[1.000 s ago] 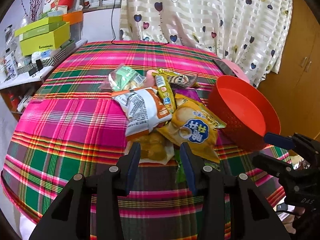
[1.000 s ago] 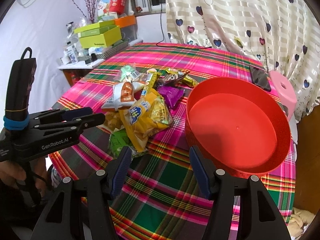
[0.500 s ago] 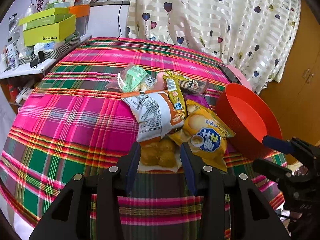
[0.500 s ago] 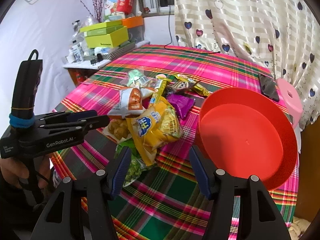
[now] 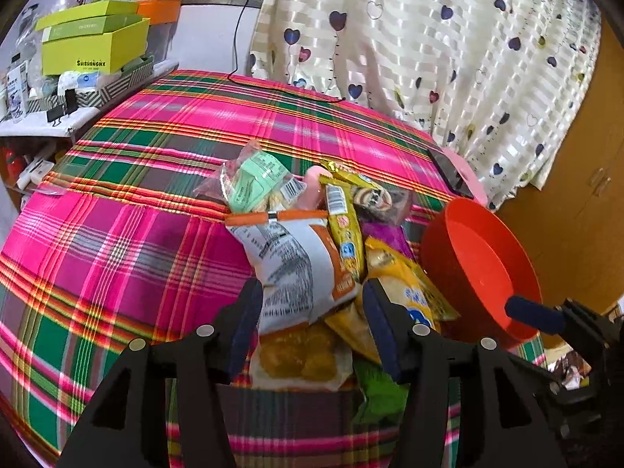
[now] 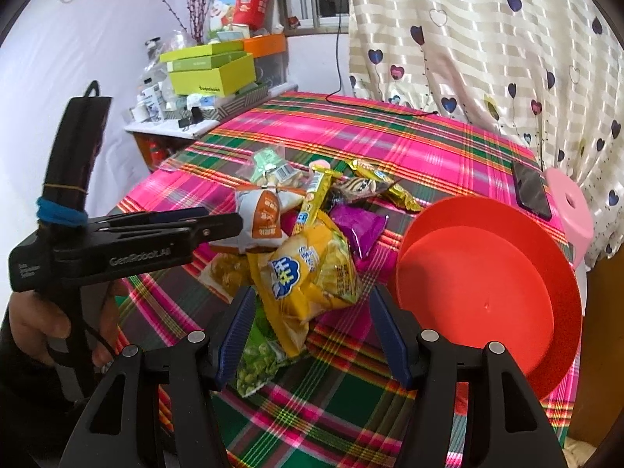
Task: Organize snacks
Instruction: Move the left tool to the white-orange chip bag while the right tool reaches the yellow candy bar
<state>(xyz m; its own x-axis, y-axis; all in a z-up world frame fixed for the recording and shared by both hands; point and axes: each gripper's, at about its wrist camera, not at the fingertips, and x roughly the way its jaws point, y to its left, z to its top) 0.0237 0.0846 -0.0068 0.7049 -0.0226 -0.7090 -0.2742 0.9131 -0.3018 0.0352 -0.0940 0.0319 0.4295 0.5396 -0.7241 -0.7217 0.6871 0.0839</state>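
Readable text: "GenRobot.AI" in pale letters on the side of my left gripper, left of frame in the right wrist view. "SHISHANGNX" on the front of the lime-green box, upper left in the left wrist view. Snack packet print is illegible.

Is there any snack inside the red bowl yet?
No. In the right wrist view the red bowl shows only its bare red inside, while the snack packets all lie piled on the plaid tablecloth beside it.
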